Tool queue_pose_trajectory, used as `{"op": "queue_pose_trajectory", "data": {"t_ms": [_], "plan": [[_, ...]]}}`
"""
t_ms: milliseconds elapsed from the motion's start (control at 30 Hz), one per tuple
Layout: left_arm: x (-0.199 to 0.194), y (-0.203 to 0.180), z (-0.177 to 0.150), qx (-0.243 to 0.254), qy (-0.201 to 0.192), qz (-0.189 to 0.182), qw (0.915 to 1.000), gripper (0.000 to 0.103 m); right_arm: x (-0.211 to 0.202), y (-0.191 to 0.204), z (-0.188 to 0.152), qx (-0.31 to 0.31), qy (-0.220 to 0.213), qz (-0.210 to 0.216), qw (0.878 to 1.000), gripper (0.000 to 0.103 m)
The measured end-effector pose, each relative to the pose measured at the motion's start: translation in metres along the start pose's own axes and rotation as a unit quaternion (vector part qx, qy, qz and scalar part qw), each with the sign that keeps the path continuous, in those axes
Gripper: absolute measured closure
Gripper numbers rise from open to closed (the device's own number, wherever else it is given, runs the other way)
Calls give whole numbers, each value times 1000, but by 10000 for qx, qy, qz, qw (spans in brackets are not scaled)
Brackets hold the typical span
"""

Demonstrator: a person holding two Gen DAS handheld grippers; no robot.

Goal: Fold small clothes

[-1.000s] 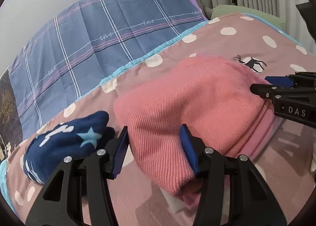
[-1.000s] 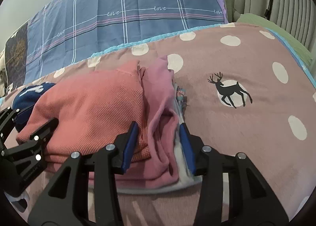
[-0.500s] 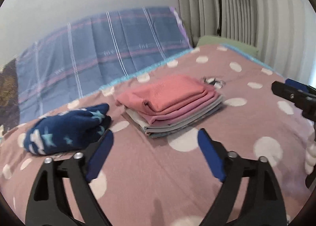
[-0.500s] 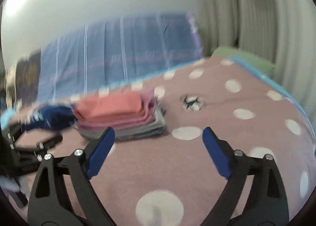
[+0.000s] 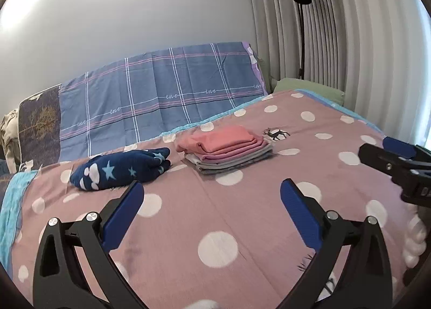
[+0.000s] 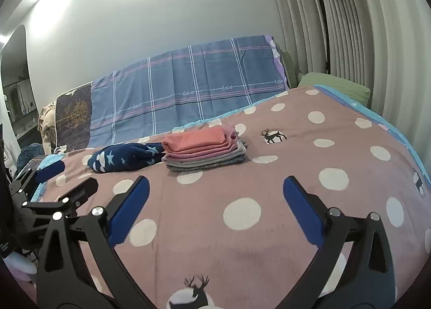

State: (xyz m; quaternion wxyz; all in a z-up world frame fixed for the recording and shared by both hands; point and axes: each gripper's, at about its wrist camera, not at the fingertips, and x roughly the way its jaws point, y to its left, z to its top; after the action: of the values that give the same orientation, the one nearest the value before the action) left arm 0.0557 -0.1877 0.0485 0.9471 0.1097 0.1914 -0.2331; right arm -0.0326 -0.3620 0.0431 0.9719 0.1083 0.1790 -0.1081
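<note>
Both grippers have pulled back from the stack of folded clothes (image 5: 227, 151): a second ago the left gripper (image 5: 211, 216) sat over its salmon top piece and the right gripper (image 6: 215, 214) at its edge, each with jaws narrow; now the stack lies small at centre frame in both views, well apart from either. Jaws of both are opening and stand spread wide, with nothing between the blue pads (image 5: 122, 218) but bedspread (image 5: 242, 228). Stack: salmon on top, pink below, grey at the bottom, edges roughly aligned, resting on the dotted bedspread just left of the deer print (image 5: 277, 133). Navy star-print garment (image 5: 121, 168) lies just left of the stack, bundled; in the right wrist view it looks to touch the stack's left edge. Judgement: it is likely the next piece. Risk: reaching for it from this side could brush the stack and skew the layers, since the two sit so close; a pinch taken through several thicknesses of the bundle would lift it as a lump, not a single edge. Pose: both grippers point slightly downward across the bed, side by side; the right shows at the right edge of the left view, the left at lower left of the right view.
</note>
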Motion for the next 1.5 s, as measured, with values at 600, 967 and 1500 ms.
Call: {"op": "queue_pose_trajectory", "data": {"t_ms": [600,967,1500], "plan": [[-62,-21,-27,-308,36,-105,9995,1,-43,5,-25,-239,58,-217,9995,2],[-58,-21,-34,-331,190,-143,9992,1,-37,11,-32,-326,223,-223,9990,2],[-47,-18,-40,-366,298,-240,9986,1,-29,20,-37,-443,308,-299,9981,2]]}}
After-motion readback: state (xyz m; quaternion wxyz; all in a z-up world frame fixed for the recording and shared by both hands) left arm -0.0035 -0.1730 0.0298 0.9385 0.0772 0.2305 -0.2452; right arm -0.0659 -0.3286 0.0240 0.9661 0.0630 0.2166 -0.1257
